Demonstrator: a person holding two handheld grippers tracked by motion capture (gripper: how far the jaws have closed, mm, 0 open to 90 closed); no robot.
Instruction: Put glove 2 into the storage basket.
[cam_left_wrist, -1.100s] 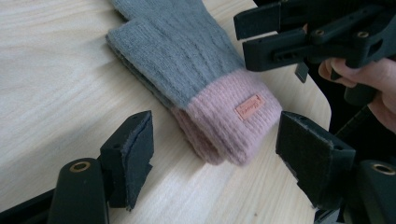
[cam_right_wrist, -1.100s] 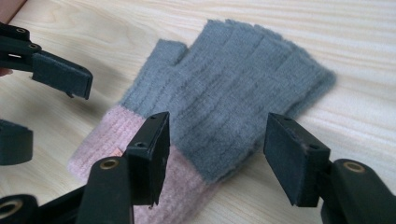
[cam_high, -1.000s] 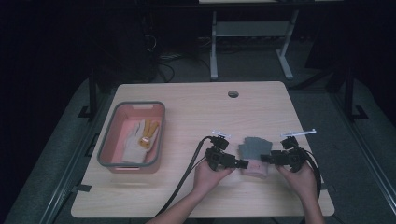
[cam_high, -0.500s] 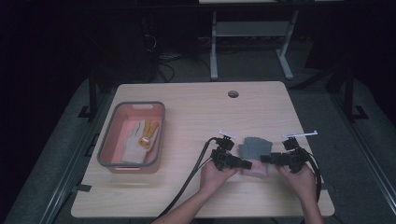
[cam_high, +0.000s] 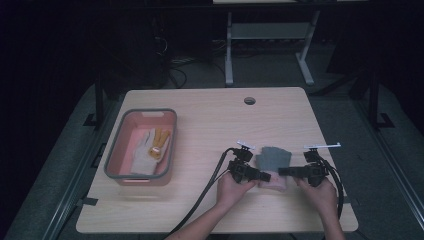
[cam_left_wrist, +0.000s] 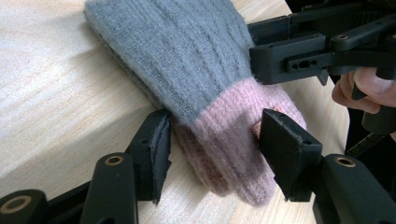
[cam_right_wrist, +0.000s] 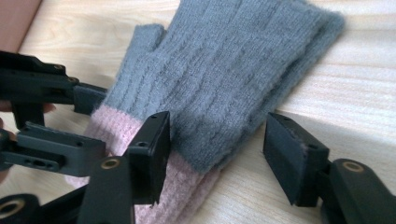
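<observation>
On the wooden table (cam_high: 210, 120), a grey glove with a pink cuff (cam_high: 272, 167) lay between the left gripper (cam_high: 264, 176) and right gripper (cam_high: 283, 171), both spread open around its cuff, not yet grasping, while another glove (cam_high: 149, 146) already sat in the pink bin (cam_high: 116, 161).

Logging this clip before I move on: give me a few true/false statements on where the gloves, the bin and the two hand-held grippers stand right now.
1. A grey glove with a pink cuff lies on the table. True.
2. The left hand-held gripper is clamped shut on the cuff. False: its jaws stand open on either side of the cuff.
3. The pink bin holds a white and orange glove. True.
4. The right hand-held gripper is over the bin. False: it is at the grey glove, jaws open.
5. The bin sits right of the grey glove. False: it sits left of it.
</observation>
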